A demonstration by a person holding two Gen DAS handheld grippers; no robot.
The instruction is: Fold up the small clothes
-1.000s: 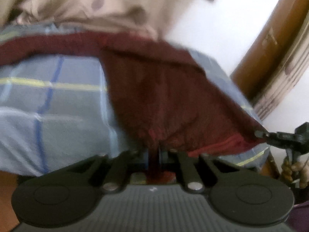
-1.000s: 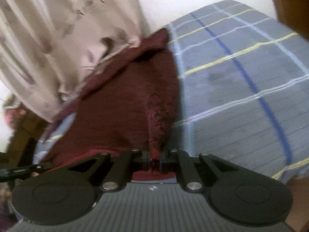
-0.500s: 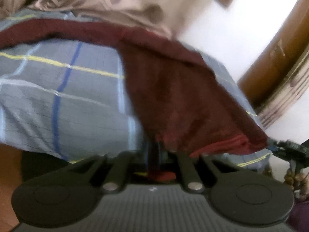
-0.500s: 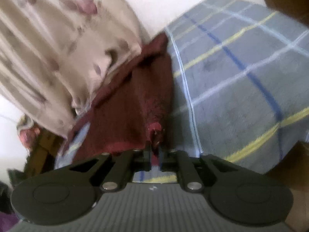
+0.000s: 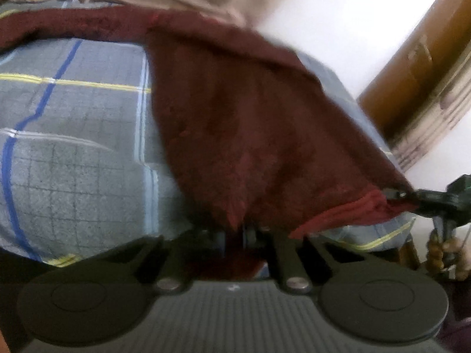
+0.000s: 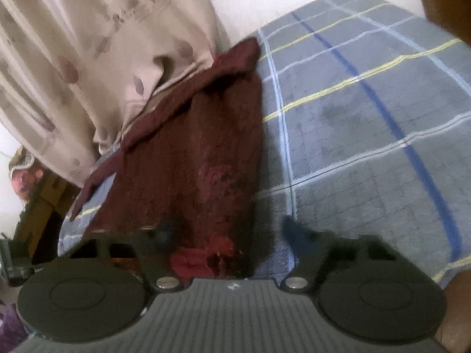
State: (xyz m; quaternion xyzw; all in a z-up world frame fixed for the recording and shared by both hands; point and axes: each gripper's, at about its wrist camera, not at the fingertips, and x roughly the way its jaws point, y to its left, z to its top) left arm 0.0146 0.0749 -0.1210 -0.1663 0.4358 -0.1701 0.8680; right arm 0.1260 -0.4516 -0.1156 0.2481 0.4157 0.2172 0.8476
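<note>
A dark red knitted garment (image 5: 250, 135) lies on a grey-blue checked bedspread (image 5: 73, 135), with a brighter red hem along its near edge. My left gripper (image 5: 234, 232) is shut on the garment's near left corner. In the right wrist view the garment (image 6: 191, 158) runs away from me over the bedspread (image 6: 368, 135). My right gripper (image 6: 226, 235) stands open, its fingers spread wide, and the garment's near right corner (image 6: 206, 256) lies loose between them. The right gripper also shows at the right of the left wrist view (image 5: 412, 195), at the hem's far end.
A beige flowered curtain (image 6: 88, 58) hangs behind the bed and touches the garment's far edge. A white wall (image 5: 338, 23) and a brown wooden door frame (image 5: 418, 64) stand at the far right. The bed's near edge drops off just below both grippers.
My right gripper has opened and let go of the garment's corner. My left gripper stays shut on its corner, and the garment has been drawn toward the bed's near edge.
</note>
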